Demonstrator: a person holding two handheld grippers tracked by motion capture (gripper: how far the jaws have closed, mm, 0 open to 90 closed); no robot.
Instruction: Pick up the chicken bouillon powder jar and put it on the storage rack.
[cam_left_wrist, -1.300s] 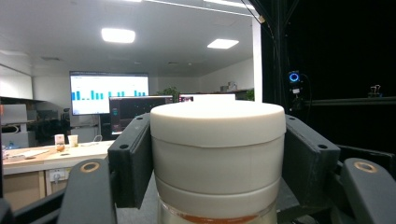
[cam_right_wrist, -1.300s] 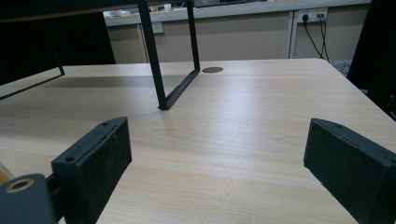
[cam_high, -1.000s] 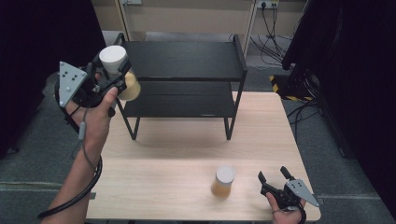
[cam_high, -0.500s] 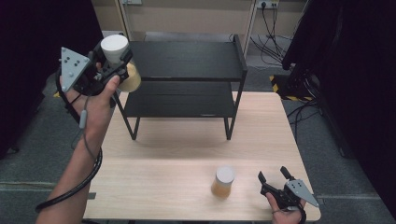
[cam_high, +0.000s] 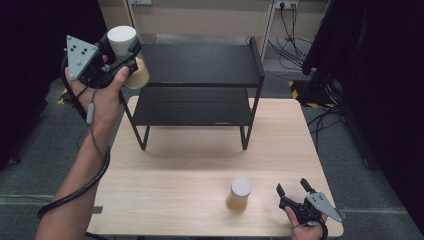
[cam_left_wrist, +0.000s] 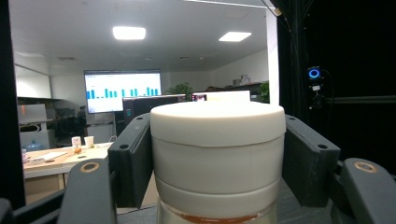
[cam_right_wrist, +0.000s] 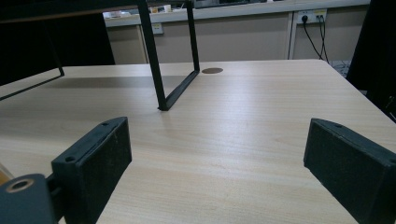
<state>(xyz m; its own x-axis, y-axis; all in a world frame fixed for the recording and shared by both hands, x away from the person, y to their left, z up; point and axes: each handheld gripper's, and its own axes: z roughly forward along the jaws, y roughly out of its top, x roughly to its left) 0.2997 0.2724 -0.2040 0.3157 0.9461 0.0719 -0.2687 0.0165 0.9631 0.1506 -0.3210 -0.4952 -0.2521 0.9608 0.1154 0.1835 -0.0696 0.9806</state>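
Left gripper risen, jaws clenched on jar beside shelf; right gripper released.

The held jar has a broad white lid and a clear body with amber contents. It sits clamped by its lid between two black jaws, raised in the air at the left rear corner of the black rack, level with the top shelf and roughly upright. From close up, the lid is a thick, stepped white cap, with the amber showing just under it.
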